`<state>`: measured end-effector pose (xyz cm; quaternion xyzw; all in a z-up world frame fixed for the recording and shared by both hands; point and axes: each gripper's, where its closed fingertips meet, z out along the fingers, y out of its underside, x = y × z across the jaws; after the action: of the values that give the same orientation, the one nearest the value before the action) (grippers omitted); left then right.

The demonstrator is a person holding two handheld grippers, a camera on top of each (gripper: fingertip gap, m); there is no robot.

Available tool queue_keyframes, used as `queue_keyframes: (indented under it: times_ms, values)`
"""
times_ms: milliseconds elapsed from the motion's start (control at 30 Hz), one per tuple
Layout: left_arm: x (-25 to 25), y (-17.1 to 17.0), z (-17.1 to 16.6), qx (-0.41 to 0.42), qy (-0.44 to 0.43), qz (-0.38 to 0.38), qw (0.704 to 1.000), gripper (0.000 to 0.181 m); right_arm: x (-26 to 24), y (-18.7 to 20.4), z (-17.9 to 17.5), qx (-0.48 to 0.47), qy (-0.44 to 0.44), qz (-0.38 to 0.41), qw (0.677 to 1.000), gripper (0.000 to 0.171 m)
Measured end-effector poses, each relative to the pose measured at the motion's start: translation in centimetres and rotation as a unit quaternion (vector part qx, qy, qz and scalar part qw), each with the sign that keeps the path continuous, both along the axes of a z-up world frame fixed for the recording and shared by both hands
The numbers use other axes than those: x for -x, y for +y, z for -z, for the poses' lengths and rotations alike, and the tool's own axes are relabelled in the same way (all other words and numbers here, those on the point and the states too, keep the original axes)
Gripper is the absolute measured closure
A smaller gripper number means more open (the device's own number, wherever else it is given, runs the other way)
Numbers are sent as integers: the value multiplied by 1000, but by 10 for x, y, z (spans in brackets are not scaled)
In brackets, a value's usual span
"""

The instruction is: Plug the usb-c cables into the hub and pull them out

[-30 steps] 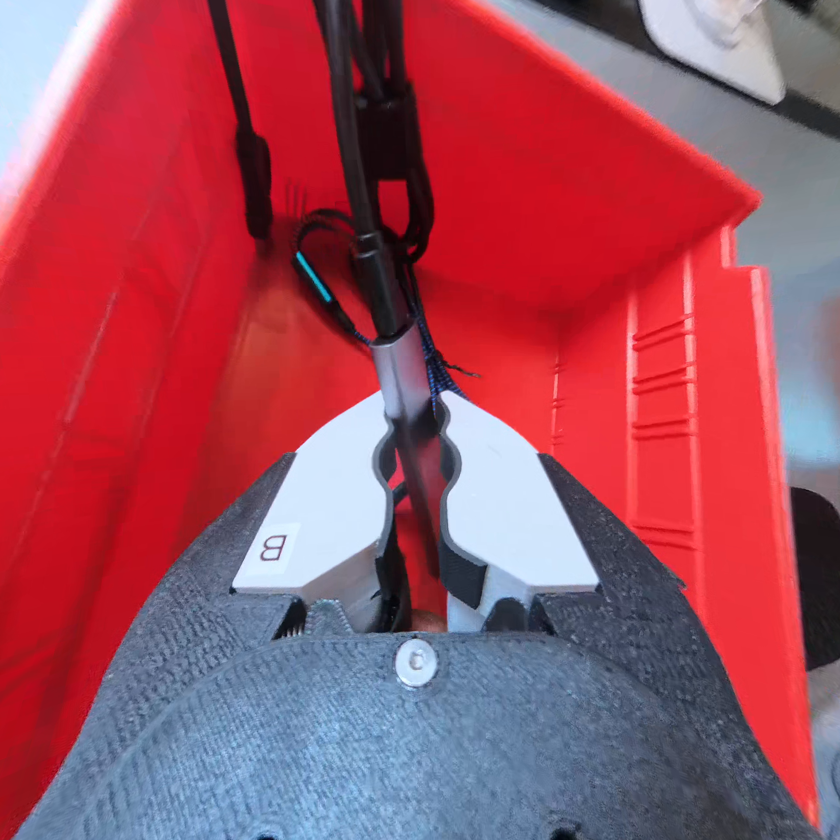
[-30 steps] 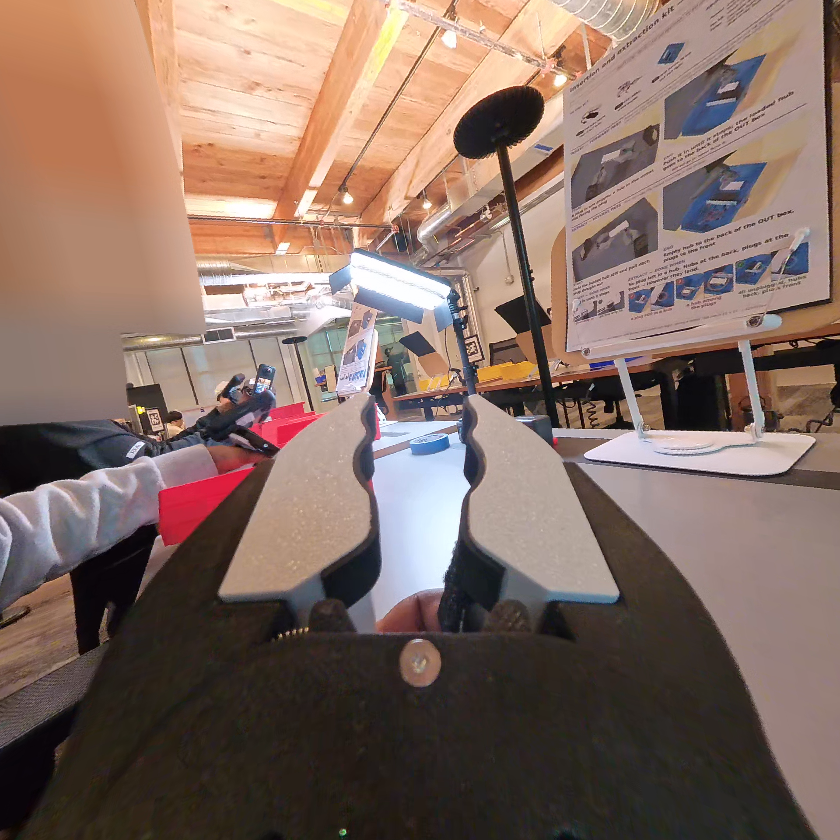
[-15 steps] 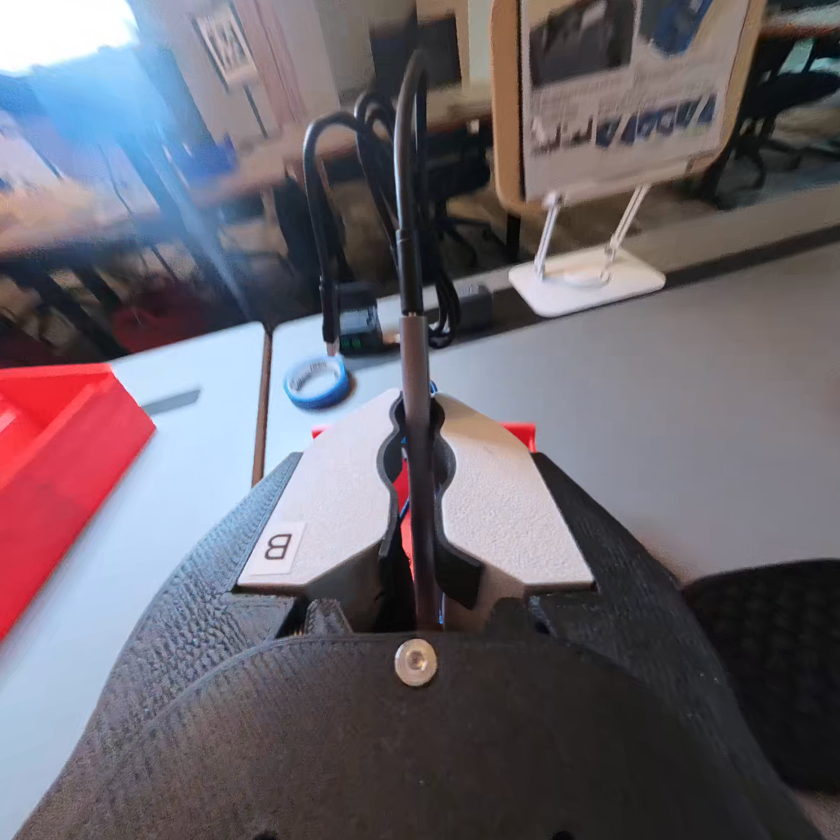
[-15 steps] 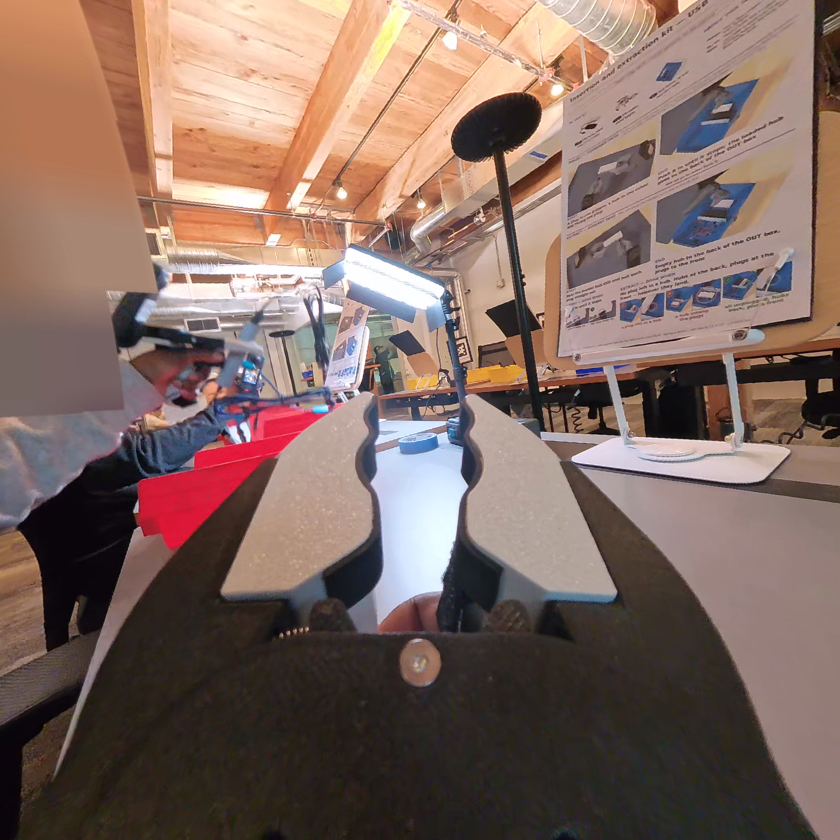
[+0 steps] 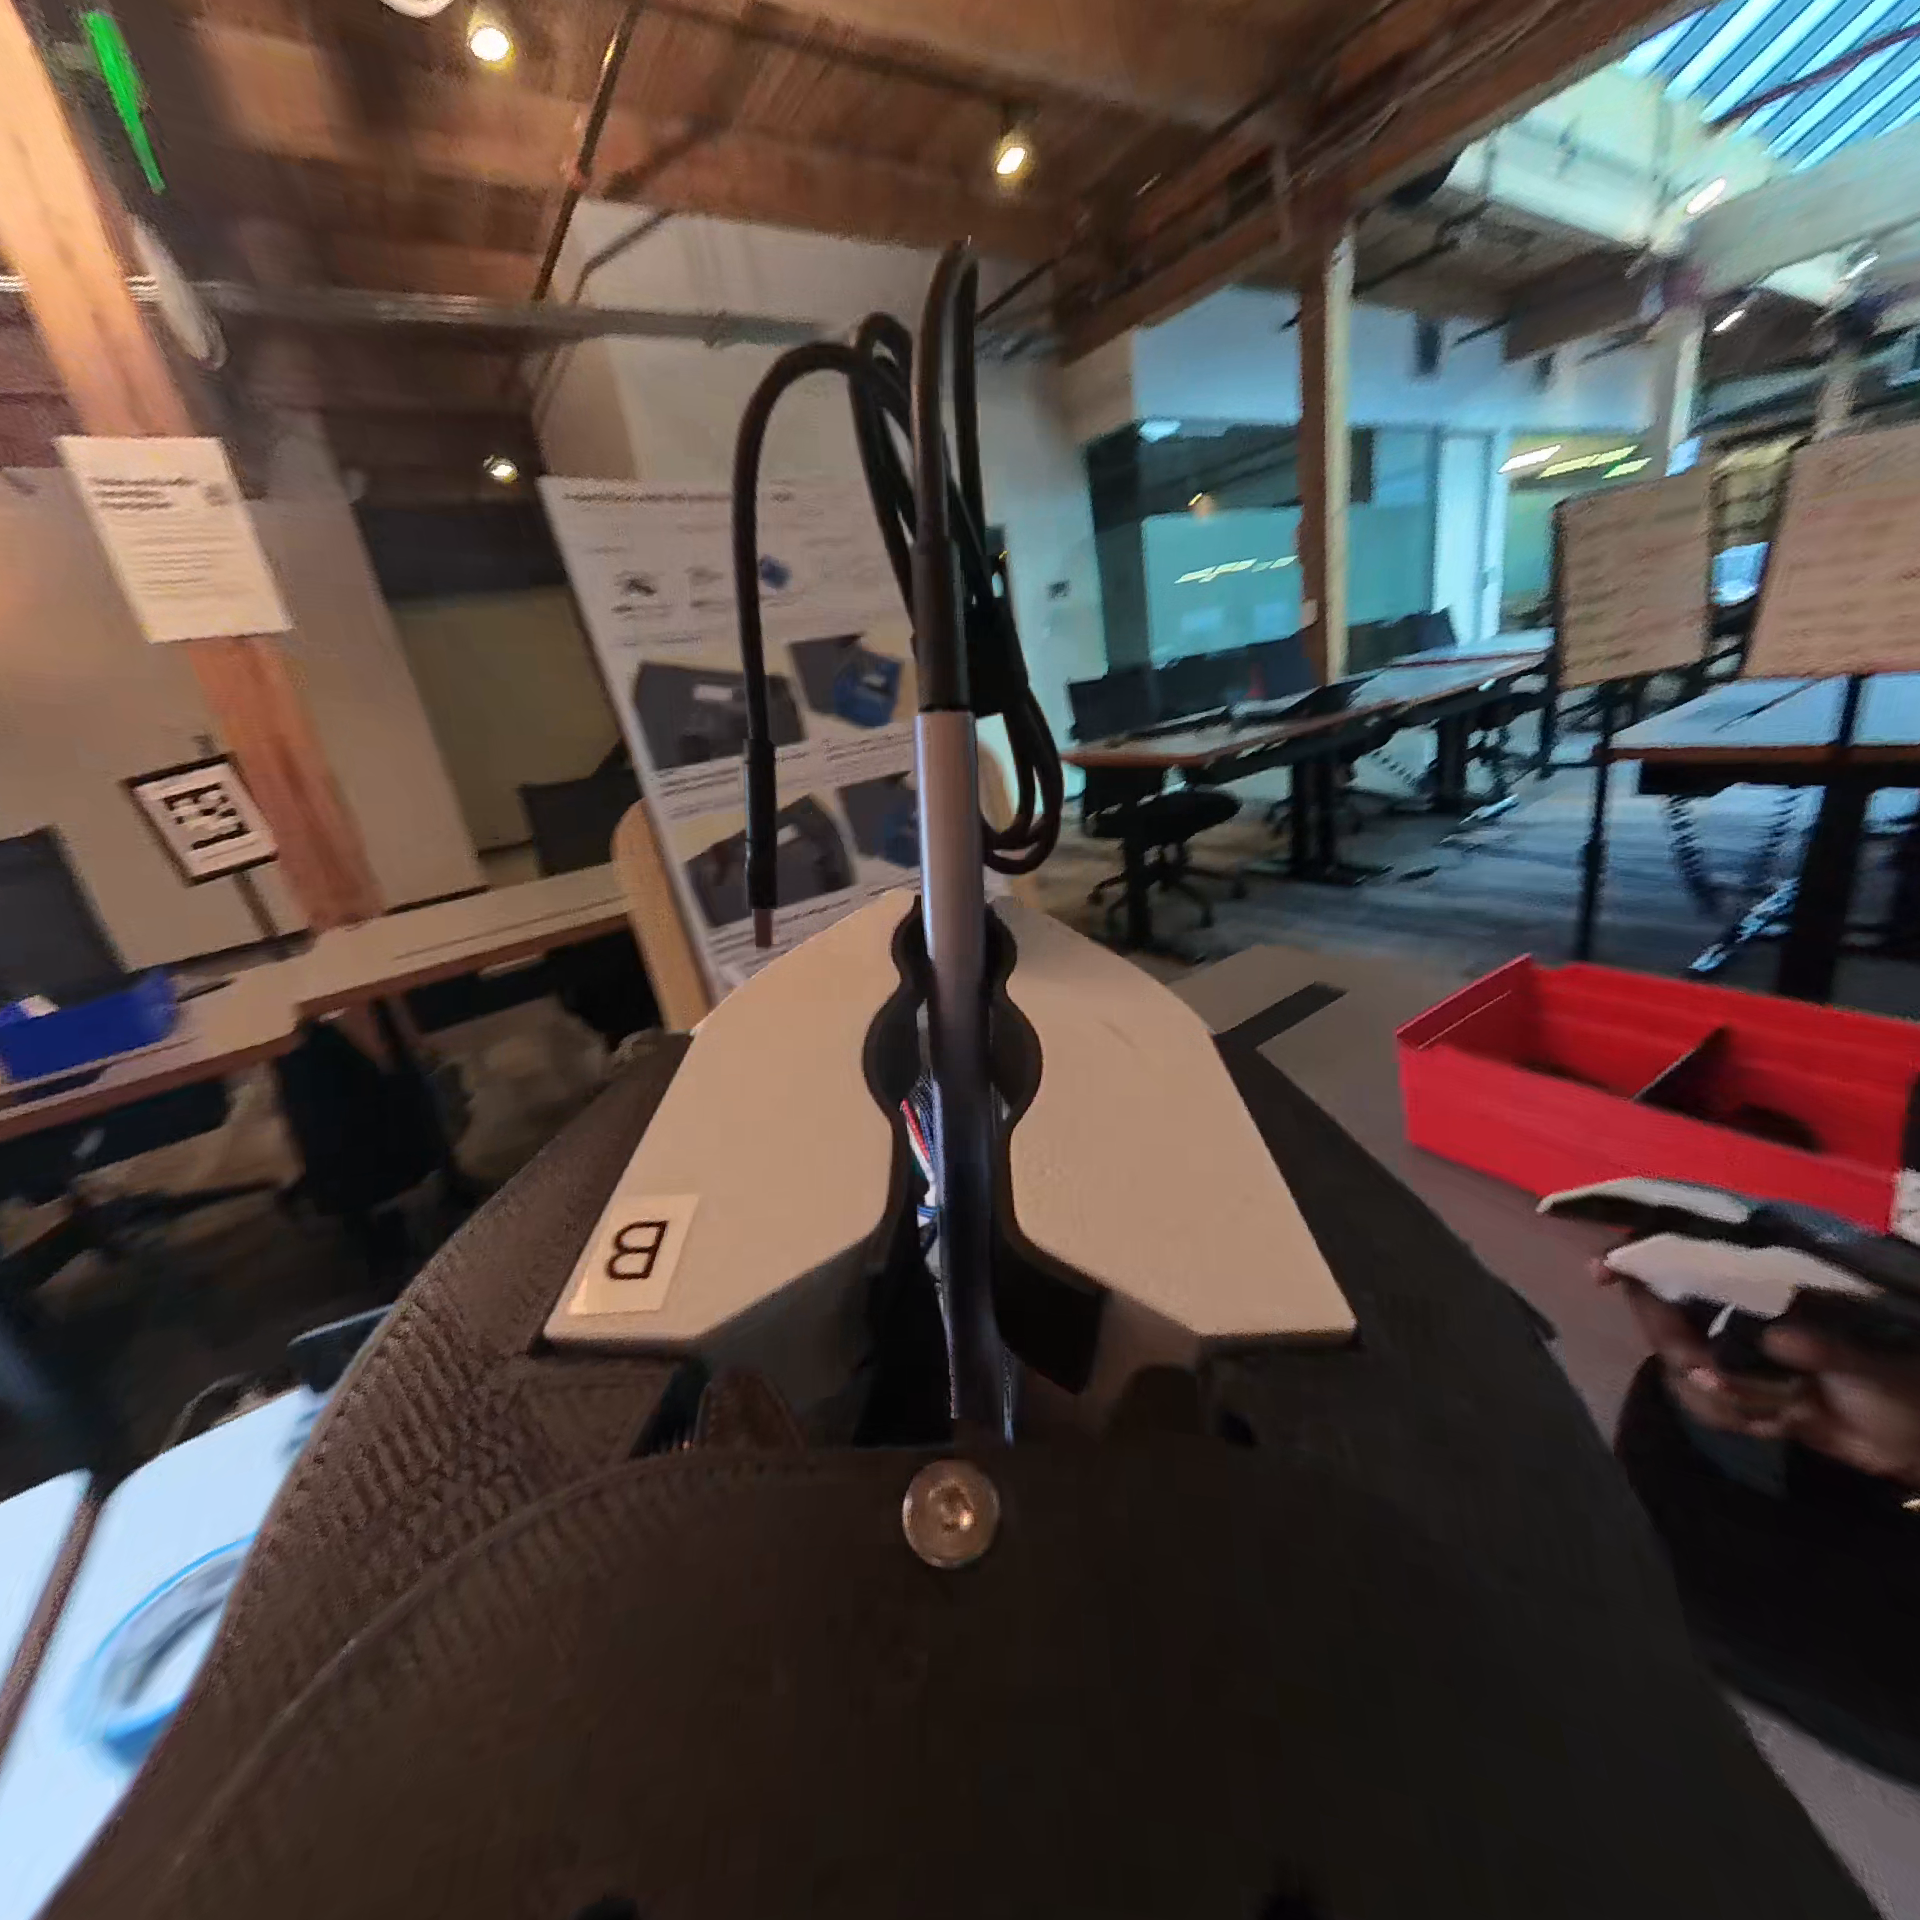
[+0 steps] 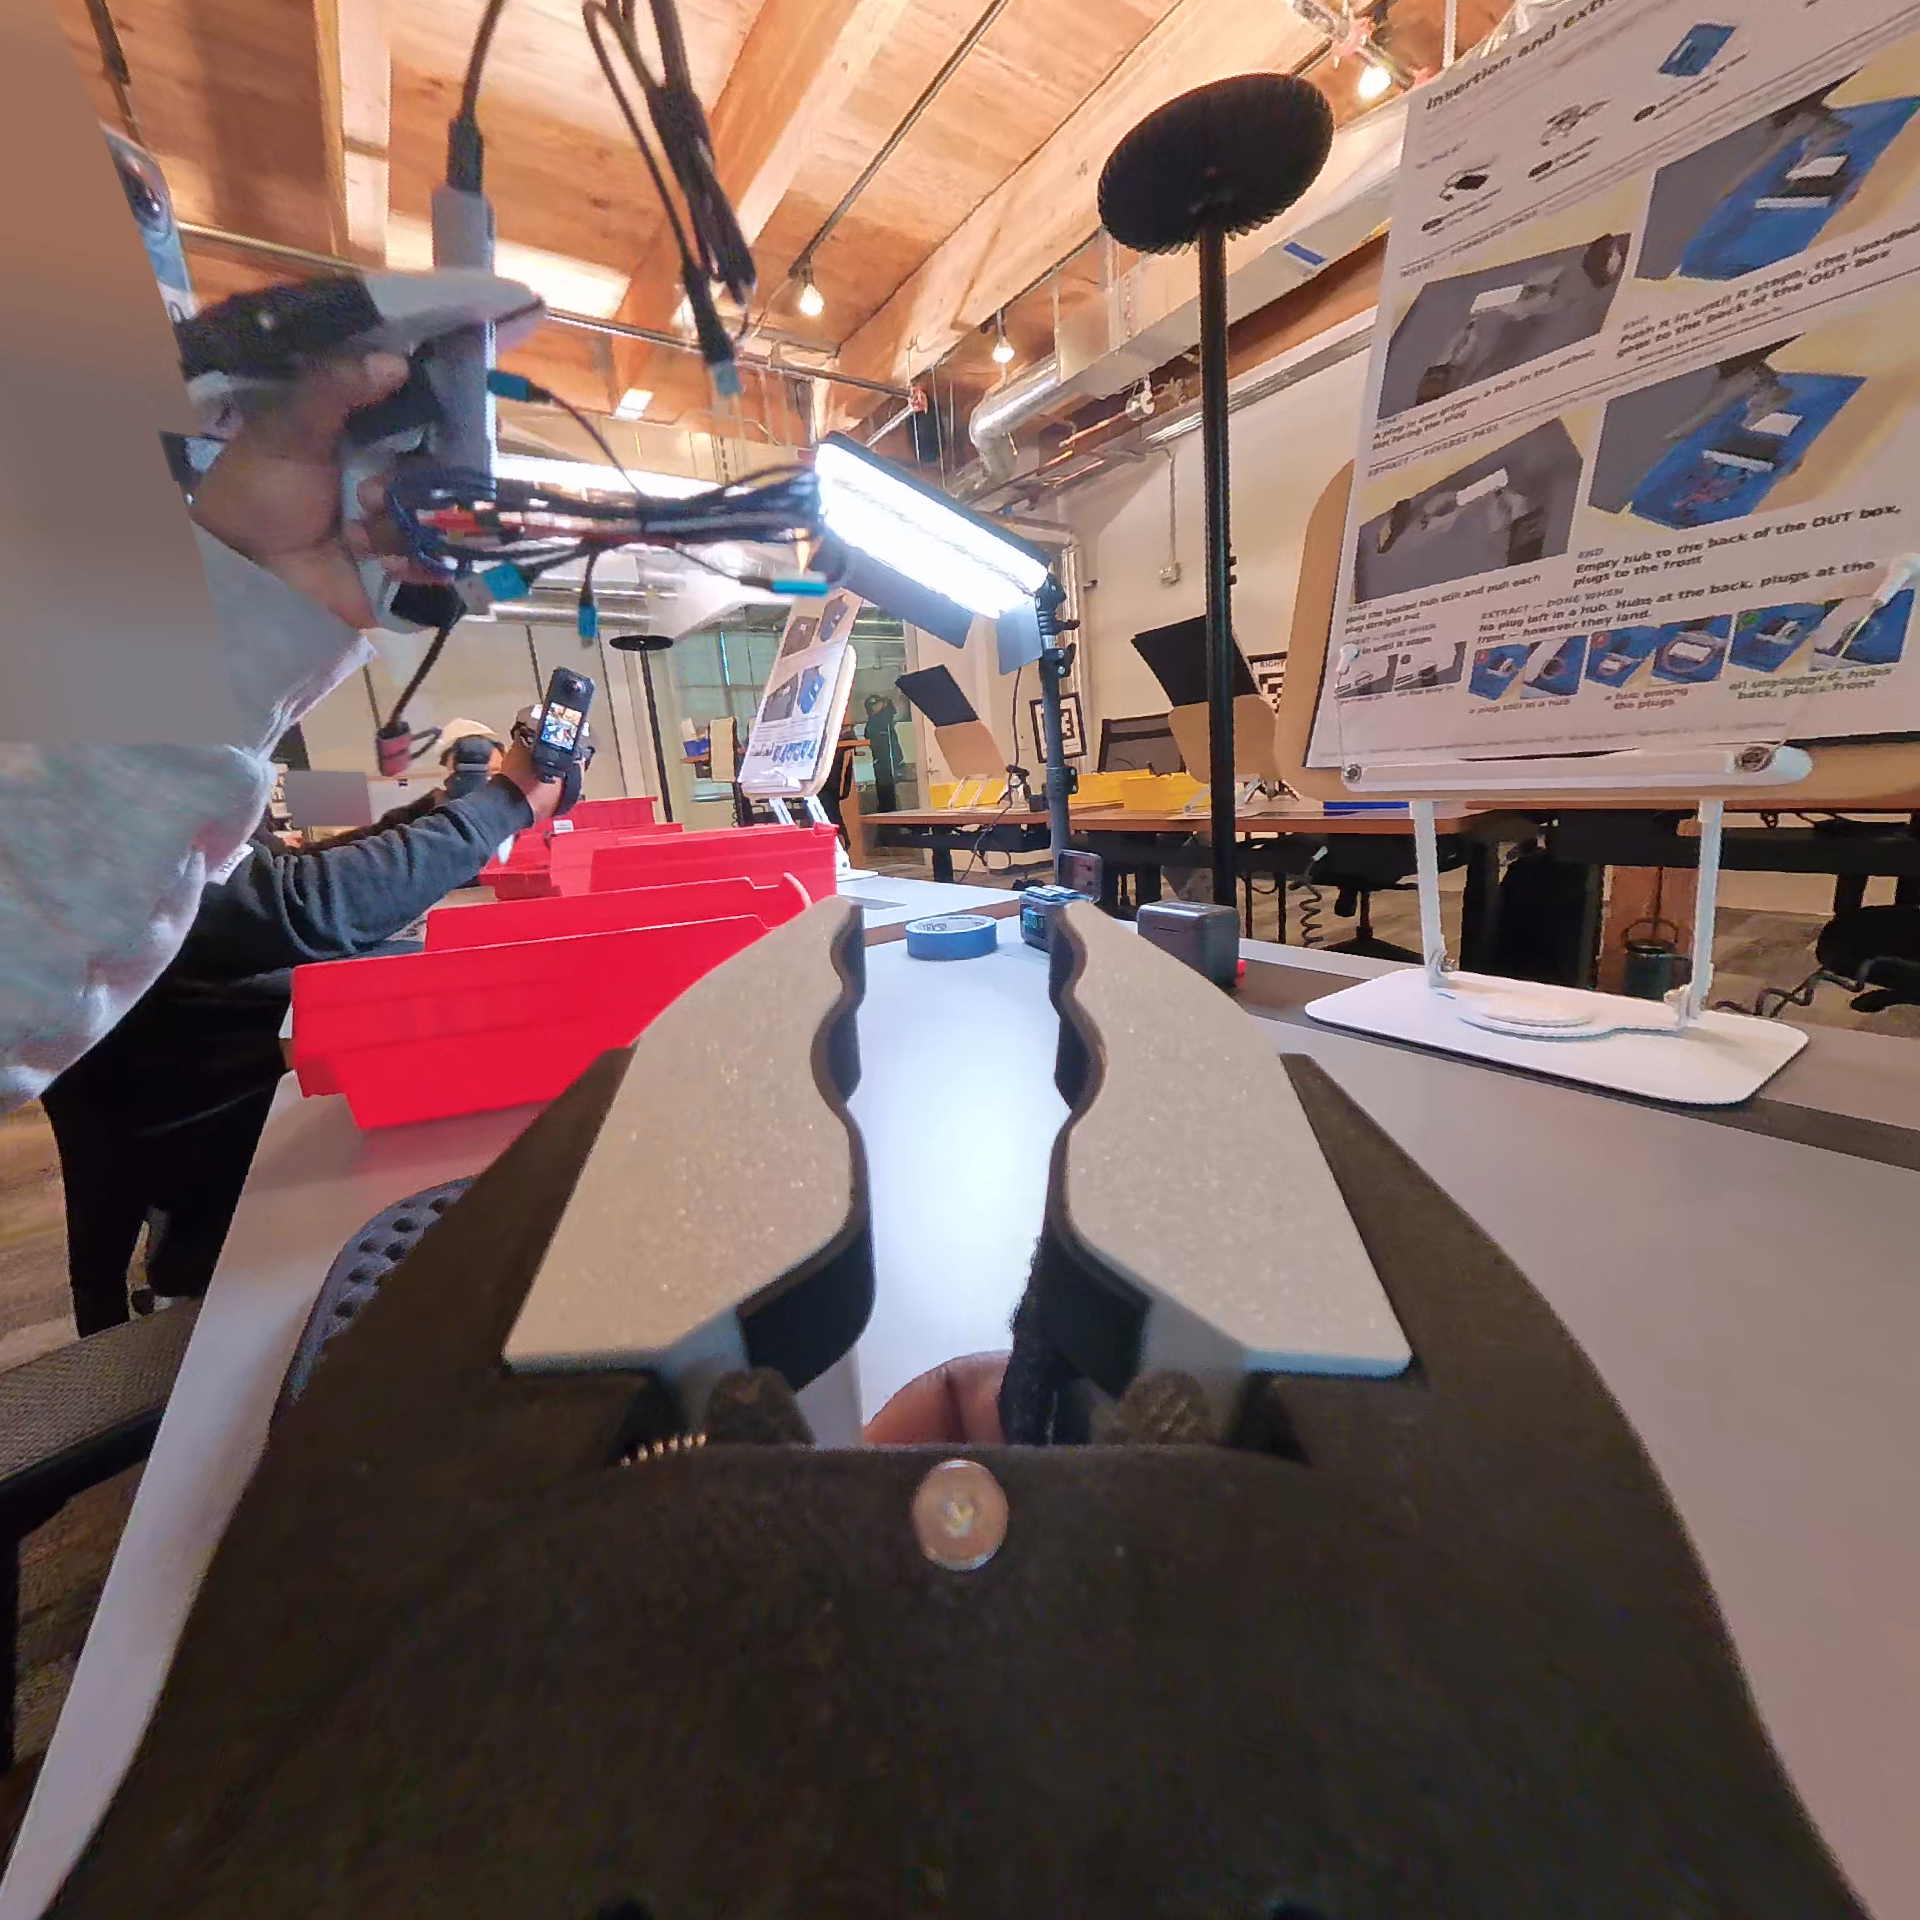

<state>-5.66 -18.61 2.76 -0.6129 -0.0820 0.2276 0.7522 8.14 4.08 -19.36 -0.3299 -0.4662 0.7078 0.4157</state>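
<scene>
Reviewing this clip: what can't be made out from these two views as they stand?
- Hub ports, left wrist view: only its thin edge shows, clamped in the left tongs.
- Which plugs are seated, right wrist view: the cable bundle is small and blurred.
- Red bin contents, left wrist view: shadowed, cut by the frame edge.
- Right tongs: open, empty; the hand behind is mostly hidden.

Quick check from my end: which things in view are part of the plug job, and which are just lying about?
Job:
- hub, clamped in the left gripper
- its black cable looping above
- short plugged cables hanging from it
- right gripper, open and empty
- red bins

Lying about:
- blue tape roll
- instruction board
- panel light
</scene>
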Motion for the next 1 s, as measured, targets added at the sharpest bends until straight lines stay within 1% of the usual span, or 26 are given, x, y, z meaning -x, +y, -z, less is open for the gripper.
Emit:
queue_keyframes:
  times_ms: [133,200,267,333,433,500,567,633,700,800,867,900,967,1000]
  values:
    - [-32,39,0,-60,-26,87,994,173,0,-1,1,-4,-1,-1,1000,137]
    - [-45,57,10,-88,-55,136,985,173,0,-1,0,-6,2,2,1000,137]
    - [-54,74,29,-106,-82,174,975,172,-1,-1,0,-10,3,4,1000,137]
    - [-58,91,56,-115,-109,195,968,172,-1,-3,0,-17,5,6,1000,137]
    - [-59,121,115,-101,-166,222,956,172,-1,-6,1,-34,8,10,999,137]
    - [-58,138,157,-89,-195,224,951,173,0,-9,3,-49,7,12,999,137]
    - [-55,148,190,-81,-209,215,951,173,2,-12,6,-61,1,9,998,137]
    - [-57,153,216,-53,-184,201,961,172,3,-15,9,-62,-8,-4,998,137]
    - [-61,157,232,-17,-155,181,971,172,7,-17,13,-47,-24,-22,998,137]
    - [-64,159,236,30,-71,118,990,172,16,-22,12,-2,-54,-61,997,136]
    - [-68,160,239,46,-24,94,994,172,23,-33,6,23,-65,-101,993,134]
    - [-71,161,242,59,-9,91,994,172,27,-39,4,13,-67,-112,991,131]
    - [-71,163,248,89,25,73,993,172,32,-52,-2,-36,-65,-129,989,120]
    - [-70,164,253,109,41,62,991,173,32,-58,-9,-48,-59,-143,987,118]
